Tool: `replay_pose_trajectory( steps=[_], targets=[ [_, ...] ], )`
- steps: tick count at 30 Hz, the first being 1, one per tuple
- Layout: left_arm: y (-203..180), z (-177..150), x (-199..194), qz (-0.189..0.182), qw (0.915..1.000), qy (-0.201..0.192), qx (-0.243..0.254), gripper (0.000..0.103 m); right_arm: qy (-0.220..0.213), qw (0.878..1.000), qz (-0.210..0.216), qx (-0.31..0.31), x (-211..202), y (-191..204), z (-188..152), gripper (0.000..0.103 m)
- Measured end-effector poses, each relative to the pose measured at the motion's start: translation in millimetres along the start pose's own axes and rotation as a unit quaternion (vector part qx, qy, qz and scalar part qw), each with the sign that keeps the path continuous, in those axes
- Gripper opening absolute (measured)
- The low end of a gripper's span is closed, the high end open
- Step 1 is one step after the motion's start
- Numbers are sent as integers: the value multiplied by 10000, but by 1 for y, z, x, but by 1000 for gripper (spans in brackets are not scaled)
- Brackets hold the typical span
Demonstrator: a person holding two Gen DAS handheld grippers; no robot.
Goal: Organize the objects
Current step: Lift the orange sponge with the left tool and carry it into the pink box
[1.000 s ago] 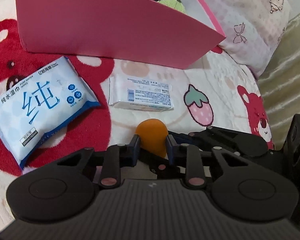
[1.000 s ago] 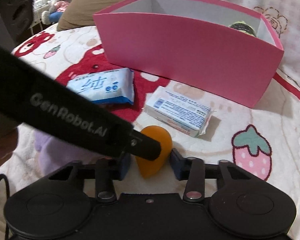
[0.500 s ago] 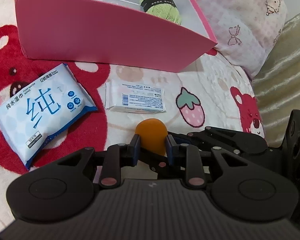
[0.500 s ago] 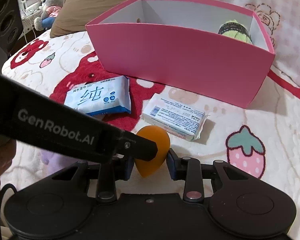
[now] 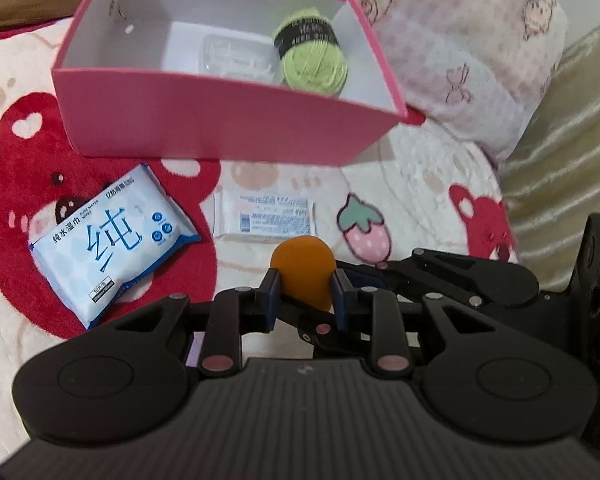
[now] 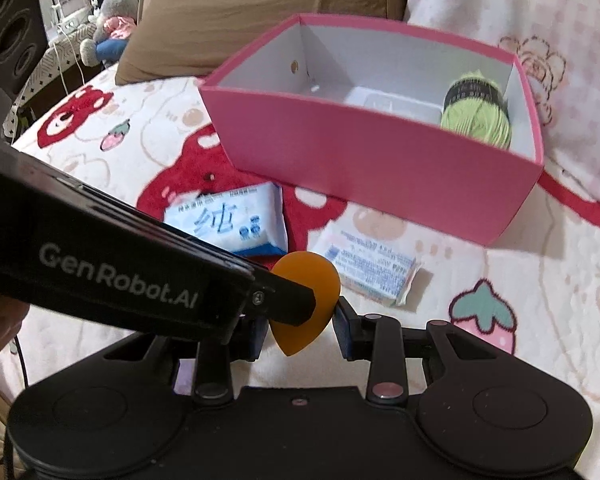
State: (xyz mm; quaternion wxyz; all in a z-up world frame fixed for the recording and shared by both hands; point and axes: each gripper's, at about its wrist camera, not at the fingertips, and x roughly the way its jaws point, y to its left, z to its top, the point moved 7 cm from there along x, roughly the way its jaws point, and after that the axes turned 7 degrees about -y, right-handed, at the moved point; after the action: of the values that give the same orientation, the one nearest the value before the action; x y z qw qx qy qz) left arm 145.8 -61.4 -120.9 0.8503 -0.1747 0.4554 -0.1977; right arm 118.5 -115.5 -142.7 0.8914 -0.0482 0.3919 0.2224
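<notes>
Left wrist view: we see our left hand-held gripper [image 5: 303, 294] clenched on the orange sponge [image 5: 303, 273].
Right hand-held gripper [image 6: 302, 330]: we grip that sponge too.
Pink box [image 5: 220, 120]: holds green yarn [image 5: 314, 60].

The left gripper [image 5: 303, 294] is squeezing tight. The right gripper [image 6: 302, 332] is squeezing too. Both are pointing down, crossing each other.

The left claw [image 5: 303, 294] grips an orange teardrop-shaped sponge [image 5: 303, 270] above the patterned bedspread [image 5: 412, 184], before an open pink cardboard box [image 5: 220, 120].
</notes>
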Motion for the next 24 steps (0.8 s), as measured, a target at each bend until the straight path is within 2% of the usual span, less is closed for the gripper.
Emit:
replay_pose_trajectory(
  steps=[12, 19, 24],
  targets=[
    [-19, 38, -32, -181, 9993, -229, 220, 26, -367, 9988, -160, -265, -31, 1, 41, 39],
    [-23, 59, -48, -117, 9990, -395, 199, 26, -593, 9978, -91, -294, -45, 3, 67, 40],
    [-21, 78, -52, 9, 9982, -513, 318, 26, -735, 9967, -27, -336, -38, 3, 80, 39]
  ],
)
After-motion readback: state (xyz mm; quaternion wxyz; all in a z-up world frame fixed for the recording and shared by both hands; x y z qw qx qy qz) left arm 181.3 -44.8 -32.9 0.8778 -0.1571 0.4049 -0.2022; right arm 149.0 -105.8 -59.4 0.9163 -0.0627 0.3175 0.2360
